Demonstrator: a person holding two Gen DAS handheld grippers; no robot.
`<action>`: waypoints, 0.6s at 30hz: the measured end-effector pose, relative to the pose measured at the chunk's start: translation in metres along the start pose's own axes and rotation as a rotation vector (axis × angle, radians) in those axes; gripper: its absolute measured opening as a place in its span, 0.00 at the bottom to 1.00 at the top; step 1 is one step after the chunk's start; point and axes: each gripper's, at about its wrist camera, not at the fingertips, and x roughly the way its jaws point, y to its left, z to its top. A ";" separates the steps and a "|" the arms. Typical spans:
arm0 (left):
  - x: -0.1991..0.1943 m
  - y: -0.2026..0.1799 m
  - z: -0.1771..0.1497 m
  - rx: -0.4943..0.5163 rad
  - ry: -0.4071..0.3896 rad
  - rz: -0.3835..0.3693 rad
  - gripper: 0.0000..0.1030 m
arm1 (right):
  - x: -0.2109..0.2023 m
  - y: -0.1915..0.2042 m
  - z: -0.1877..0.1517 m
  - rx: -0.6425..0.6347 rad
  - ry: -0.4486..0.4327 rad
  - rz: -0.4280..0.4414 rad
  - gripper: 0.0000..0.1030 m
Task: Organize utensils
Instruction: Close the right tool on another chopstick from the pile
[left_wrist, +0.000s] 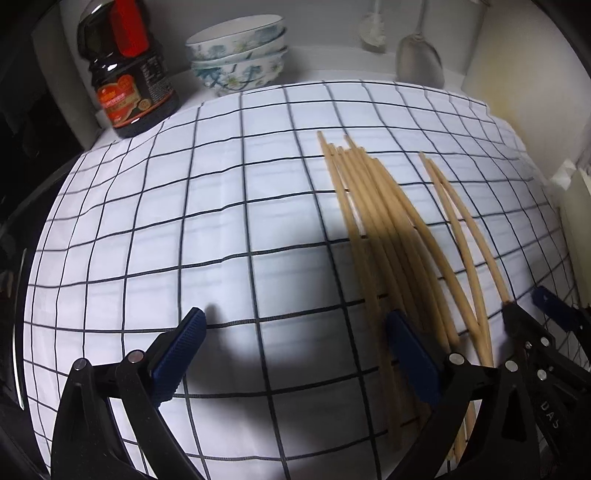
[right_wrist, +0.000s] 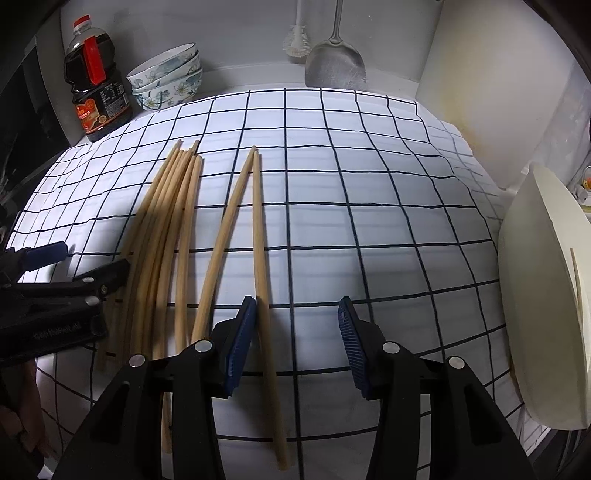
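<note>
Several wooden chopsticks (right_wrist: 162, 221) lie in a bundle on a white checked cloth (right_wrist: 369, 206), with a separate pair (right_wrist: 255, 221) just to their right. In the left wrist view the bundle (left_wrist: 373, 221) and the pair (left_wrist: 458, 236) lie right of centre. My left gripper (left_wrist: 295, 321) is open and empty, its right finger beside the bundle's near ends; it also shows at the left edge of the right wrist view (right_wrist: 88, 258). My right gripper (right_wrist: 297, 306) is open, one chopstick of the pair lying between its fingers by the left pad (right_wrist: 243, 332). It shows in the left wrist view (left_wrist: 532, 306).
A dark sauce bottle (right_wrist: 92, 85) and stacked floral bowls (right_wrist: 170, 79) stand at the back left. A metal spatula (right_wrist: 334, 66) and a white brush (right_wrist: 297, 40) hang on the back wall. A cream holder (right_wrist: 546, 314) with a chopstick inside stands at the right edge.
</note>
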 end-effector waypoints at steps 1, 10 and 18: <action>0.000 0.002 0.001 -0.010 0.002 -0.001 0.93 | 0.000 0.000 0.000 0.001 0.000 -0.003 0.43; 0.008 0.000 0.016 -0.025 -0.006 0.007 0.93 | 0.009 0.009 0.009 -0.022 -0.009 0.008 0.44; 0.005 -0.011 0.020 0.005 -0.040 -0.012 0.69 | 0.018 0.014 0.020 -0.040 -0.021 0.062 0.33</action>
